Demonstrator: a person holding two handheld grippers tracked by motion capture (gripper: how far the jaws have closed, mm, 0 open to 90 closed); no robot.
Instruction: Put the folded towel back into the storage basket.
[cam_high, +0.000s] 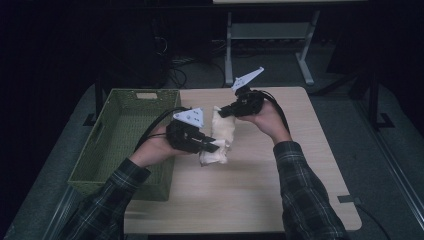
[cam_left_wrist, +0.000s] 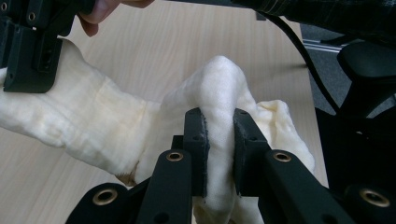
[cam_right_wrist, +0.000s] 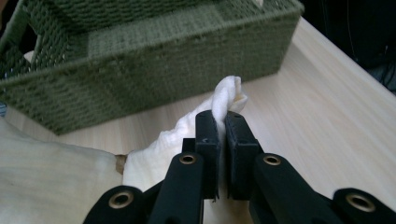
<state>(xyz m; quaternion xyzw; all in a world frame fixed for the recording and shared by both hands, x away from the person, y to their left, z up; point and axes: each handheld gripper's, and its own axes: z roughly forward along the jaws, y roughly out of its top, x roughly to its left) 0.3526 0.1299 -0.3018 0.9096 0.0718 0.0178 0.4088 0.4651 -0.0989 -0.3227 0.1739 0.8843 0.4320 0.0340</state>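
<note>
Left tool (cam_left_wrist: 219, 140) and right tool (cam_right_wrist: 222, 133) each pinch a fold of the cream fleecy cloth (cam_high: 220, 135). High view places it above the pale wooden desk (cam_high: 260, 185), seemingly lifted. Right gripper view adds the green woven basket (cam_right_wrist: 140, 70).

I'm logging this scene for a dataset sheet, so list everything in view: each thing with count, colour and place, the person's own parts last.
cloth: one, cream, bunched, held between the two grippers over the middle of the table
basket: one, green woven, on the table's left part, overhanging its left edge
table: one, light wood top
second table frame: one, grey legs, on the floor behind
forearms in plaid sleeves: two, dark check, coming in from the bottom
left hand-held gripper: one, black with grey plate, shut on the cloth's near end
right hand-held gripper: one, black with grey plate, shut on the cloth's far end
</note>
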